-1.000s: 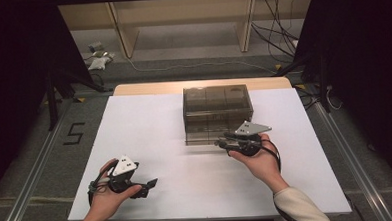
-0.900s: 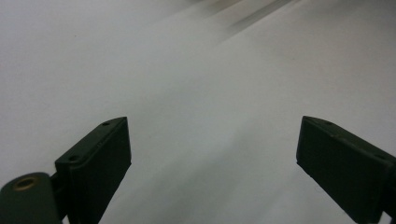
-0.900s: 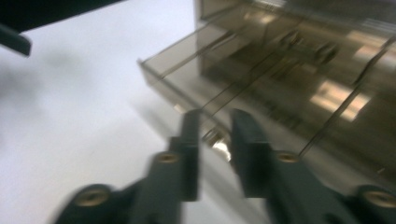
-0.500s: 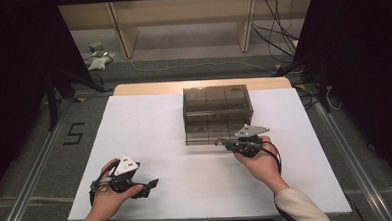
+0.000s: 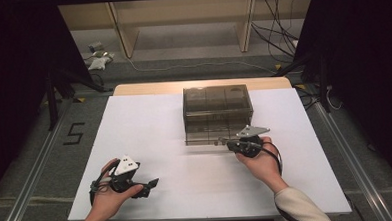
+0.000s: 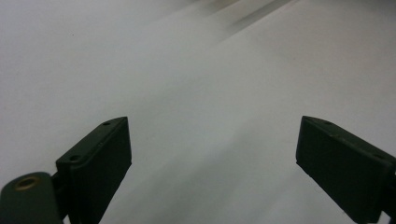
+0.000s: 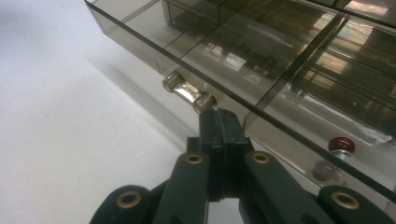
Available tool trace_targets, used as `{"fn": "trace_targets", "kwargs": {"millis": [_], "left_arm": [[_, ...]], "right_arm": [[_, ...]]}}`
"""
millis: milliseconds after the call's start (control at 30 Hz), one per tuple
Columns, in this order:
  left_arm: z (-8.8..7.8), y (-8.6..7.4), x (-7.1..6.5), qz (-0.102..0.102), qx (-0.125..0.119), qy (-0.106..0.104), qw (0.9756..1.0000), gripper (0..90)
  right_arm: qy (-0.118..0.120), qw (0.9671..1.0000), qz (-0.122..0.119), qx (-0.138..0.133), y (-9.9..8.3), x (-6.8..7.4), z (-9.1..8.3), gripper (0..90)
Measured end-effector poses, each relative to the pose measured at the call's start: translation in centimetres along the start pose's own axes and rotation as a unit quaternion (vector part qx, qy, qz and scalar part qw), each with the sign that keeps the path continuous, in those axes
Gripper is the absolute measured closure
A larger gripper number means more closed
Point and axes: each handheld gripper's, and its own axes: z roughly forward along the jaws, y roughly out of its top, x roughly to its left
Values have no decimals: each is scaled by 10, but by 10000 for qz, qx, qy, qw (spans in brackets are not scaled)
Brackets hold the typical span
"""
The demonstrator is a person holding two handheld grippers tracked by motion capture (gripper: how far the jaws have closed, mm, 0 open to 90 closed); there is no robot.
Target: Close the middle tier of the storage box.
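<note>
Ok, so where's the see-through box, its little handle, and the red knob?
Box (image 5: 217,100): high view, on its smoky lid.
Handle (image 7: 188,92): right gripper view, on the middle of the clear bar, just past the shut fingers.
Red knob (image 7: 341,144): right gripper view, on its round red top, at the box's front.

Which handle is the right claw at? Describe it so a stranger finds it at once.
On the white table stands a smoky see-through drawer box. On its front, right at the tip of the shut right claw, sits a short handle. It is a clear bar lying crosswise, unlike the round red knob farther along.
</note>
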Motion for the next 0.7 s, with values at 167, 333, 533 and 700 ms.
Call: {"fn": "trace_targets", "kwargs": {"millis": [167, 333, 533, 700], "left_arm": [[-1, 0, 0, 26, -27, -8, 10000, 107], [-1, -1, -1, 18, -27, -14, 10000, 108], [-1, -1, -1, 8, -21, -6, 10000, 108], [0, 0, -1, 29, -5, -3, 10000, 109]], "right_arm": [[-61, 10000, -30, 9, -1, 2, 6, 900], [-125, 9999, -39, -59, -1, 2, 5, 900], [-212, 9997, -17, -153, 1, 1, 5, 900], [-249, 9996, -4, -165, 1, -1, 6, 900]]}}
